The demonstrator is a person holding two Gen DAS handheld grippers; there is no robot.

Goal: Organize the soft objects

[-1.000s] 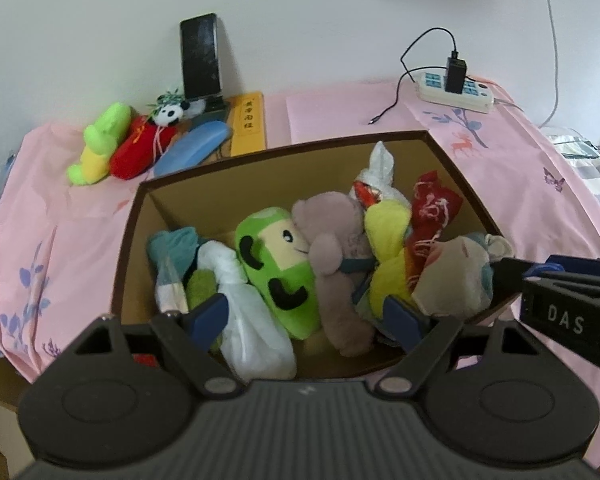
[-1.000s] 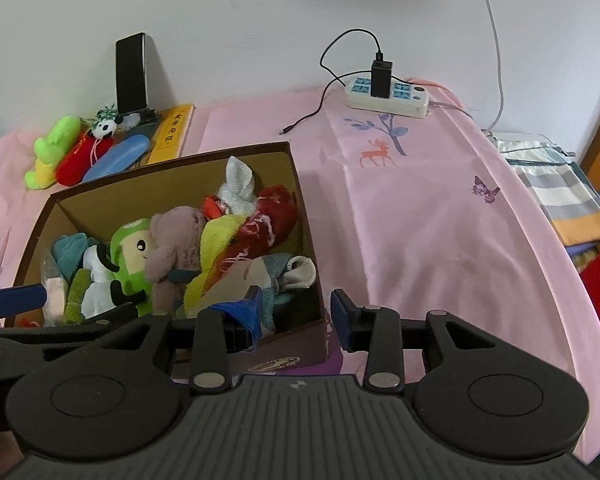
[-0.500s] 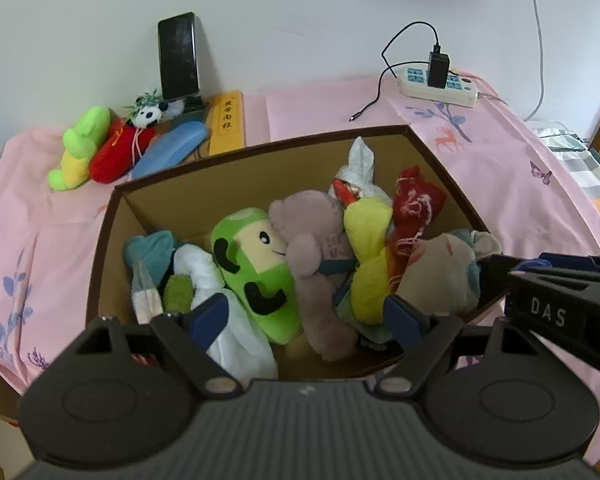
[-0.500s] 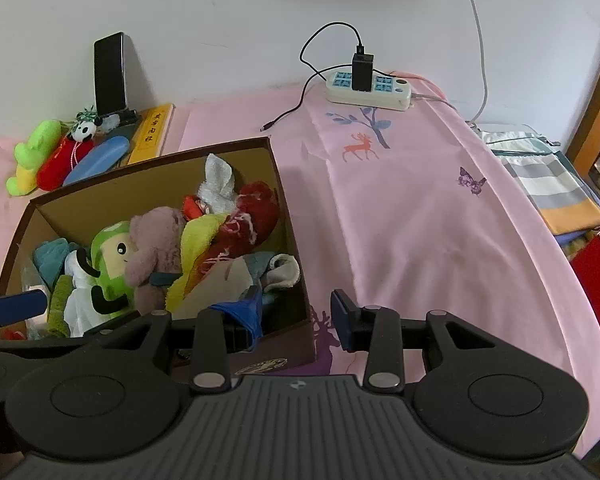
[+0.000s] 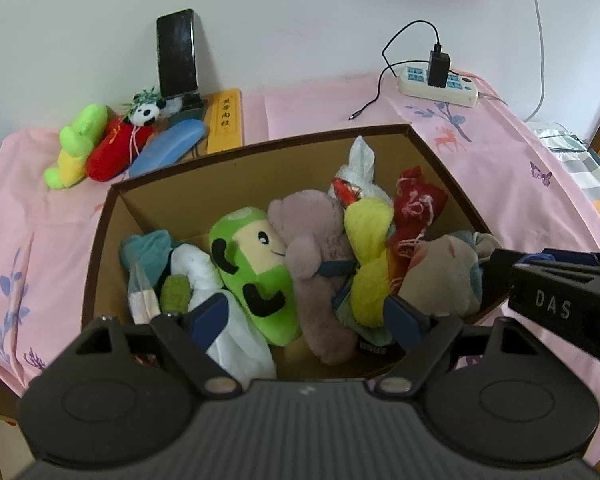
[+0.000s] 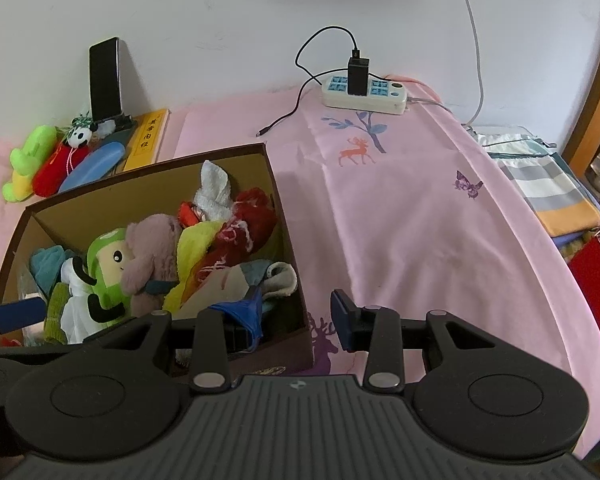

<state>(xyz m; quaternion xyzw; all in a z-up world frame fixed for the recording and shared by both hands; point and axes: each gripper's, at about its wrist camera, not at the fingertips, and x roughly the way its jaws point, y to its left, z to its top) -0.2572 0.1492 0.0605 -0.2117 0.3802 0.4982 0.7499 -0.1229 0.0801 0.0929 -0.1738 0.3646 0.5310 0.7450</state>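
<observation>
Firstly, left wrist view: the left gripper (image 5: 306, 318) hangs over the near edge of an open cardboard box (image 5: 260, 148), its blue-padded jaws spread wide with nothing pressed between them. The box sits on a pink cloth (image 5: 480, 152) and is packed with soft things: a green plush (image 5: 256, 276) lying aslant, a mauve plush (image 5: 316, 252) touching its right side, a yellow plush (image 5: 370, 248), a red toy (image 5: 416, 204), a white cloth (image 5: 360, 164) standing up at the back, and a teal cloth (image 5: 148, 248) at the left end. The right gripper's finger marked DAS (image 5: 556, 304) reaches in at the box's right wall. Beyond the box, near the wall, lie a lime plush (image 5: 78, 140), a red plush (image 5: 116, 152) with a panda (image 5: 146, 112) above it, a blue case (image 5: 168, 152) and a yellow book (image 5: 226, 120); a phone (image 5: 177, 52) stands upright behind them. A power strip (image 5: 438, 86) lies at the far right.

Right wrist view: the right gripper (image 6: 298, 314) straddles the box's right wall (image 6: 288, 240), jaws apart; the left finger is inside the box, with a blue cloth (image 6: 240, 312) draped at its tip, and the right finger is outside over the pink cloth. Whether the blue cloth is caught on the finger cannot be told. A folded striped cloth (image 6: 548, 188) lies at the far right.
</observation>
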